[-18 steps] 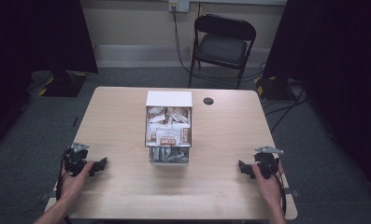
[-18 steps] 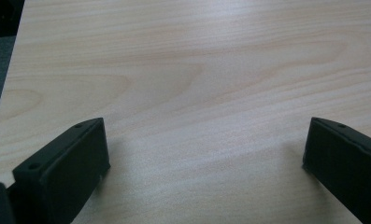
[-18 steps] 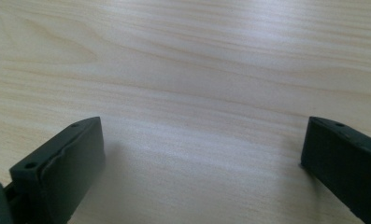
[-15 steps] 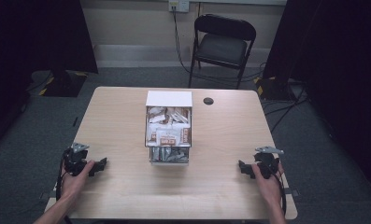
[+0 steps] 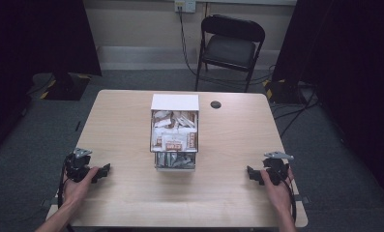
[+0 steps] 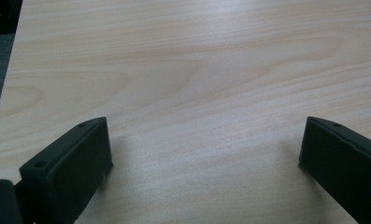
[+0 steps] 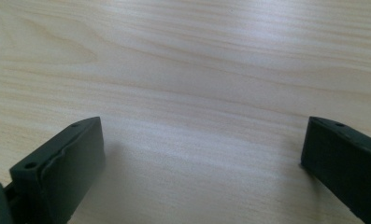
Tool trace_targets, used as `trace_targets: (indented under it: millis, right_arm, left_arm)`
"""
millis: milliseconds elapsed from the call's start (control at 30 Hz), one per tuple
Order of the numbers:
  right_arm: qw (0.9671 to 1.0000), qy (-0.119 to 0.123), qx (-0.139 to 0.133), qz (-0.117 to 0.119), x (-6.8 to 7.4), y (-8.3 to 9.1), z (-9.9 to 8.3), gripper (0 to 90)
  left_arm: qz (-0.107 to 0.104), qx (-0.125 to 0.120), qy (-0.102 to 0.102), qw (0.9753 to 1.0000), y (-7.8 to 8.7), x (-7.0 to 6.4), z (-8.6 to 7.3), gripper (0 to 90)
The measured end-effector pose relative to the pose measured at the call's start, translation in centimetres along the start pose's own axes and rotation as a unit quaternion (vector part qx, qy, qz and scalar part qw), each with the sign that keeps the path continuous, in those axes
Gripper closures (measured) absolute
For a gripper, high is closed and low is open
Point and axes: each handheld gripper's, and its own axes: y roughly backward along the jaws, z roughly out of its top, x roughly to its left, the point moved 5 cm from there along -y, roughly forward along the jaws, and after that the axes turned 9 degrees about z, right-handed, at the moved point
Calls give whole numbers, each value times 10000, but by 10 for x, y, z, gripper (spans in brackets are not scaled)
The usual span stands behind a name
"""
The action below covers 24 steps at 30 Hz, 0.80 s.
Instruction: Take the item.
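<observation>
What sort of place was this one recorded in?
Probably a recording studio or lab set-up, not a home: a lone light wood table on grey carpet, black curtains at both sides, a folding chair by the wall, and cables trailing from a wall socket.

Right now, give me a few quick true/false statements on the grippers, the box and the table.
1. Both grippers have their jaws spread with only bare wood between them. True: left gripper and right gripper are open and empty.
2. The right gripper touches the box. False: it sits apart from the box, near the table's right side.
3. The box holds packets. True.
4. A mug stands behind the box. False: a small dark round disc lies on the table there.
5. A folding chair stands beyond the table. True.
</observation>
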Motion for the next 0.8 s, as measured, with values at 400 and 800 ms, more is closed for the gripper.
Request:
trace_targets:
  millis: [400, 800]
  right_arm:
    - [10000, -4, 2, -1, 0, 0, 0, 0]
    - [10000, 0, 0, -1, 0, 0, 0, 0]
  left_arm:
    - [-98, 9, 8, 10000, 5, 0, 3, 159]
    - [-604, -57, 108, 9981, 12, -8, 9, 243]
